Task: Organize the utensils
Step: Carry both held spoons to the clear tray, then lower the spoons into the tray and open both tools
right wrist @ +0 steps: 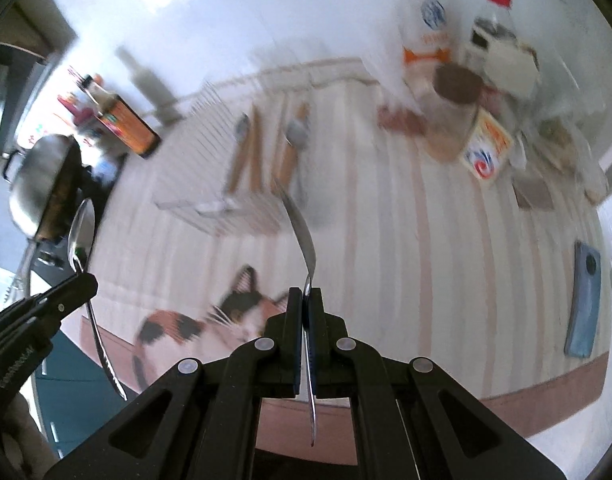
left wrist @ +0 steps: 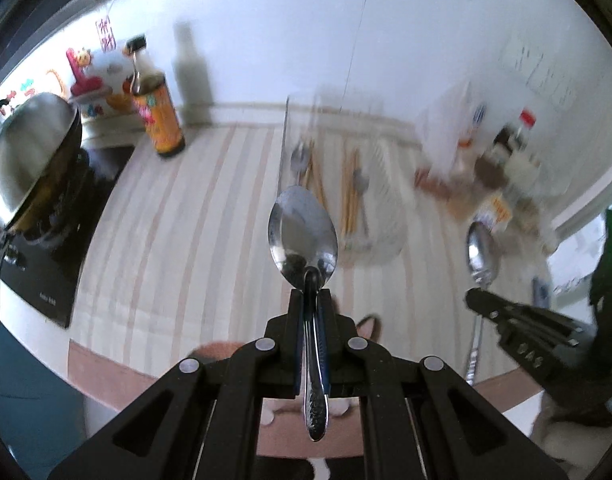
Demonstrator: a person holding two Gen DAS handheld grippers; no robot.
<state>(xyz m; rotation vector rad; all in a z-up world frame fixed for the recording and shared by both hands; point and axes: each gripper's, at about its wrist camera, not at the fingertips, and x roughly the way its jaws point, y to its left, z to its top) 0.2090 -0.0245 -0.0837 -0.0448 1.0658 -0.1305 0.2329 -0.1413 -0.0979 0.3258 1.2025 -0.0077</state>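
A: Spoons! There are two. The left gripper (left wrist: pixel 311 292) pinches one spoon (left wrist: pixel 303 232) tight at its neck. The bowl of it sticks out in front and faces us, and the handle hangs back between the black arms.

B: And the other spoon (right wrist: pixel 300 228)?

A: The right gripper (right wrist: pixel 306 292) squeezes that one the same way. We see it from the side, so it looks thin. In the left camera you can see the right gripper off to the right, and in the right camera the left gripper shows off to the left.

B: Are the spoons on the table?

A: No, both are up in the air over the striped mat (right wrist: pixel 406 240). There is a cat picture (right wrist: pixel 210 320) on the near edge of the mat.

B: What is farther away?

A: A clear tray (right wrist: pixel 226 200) sits on the mat past the spoons. It has chopsticks (left wrist: pixel 348 196) and more metal things in it, but they are too blurry to name. A blue phone (right wrist: pixel 584 300) lies to the right.

B: And at the back?

A: A brown bottle (left wrist: pixel 158 120) stands by the wall on the left, next to a shiny pot (left wrist: pixel 30 152) on the black stove (left wrist: pixel 46 280). On the right are jars and bottles (right wrist: pixel 458 112), all blurry.
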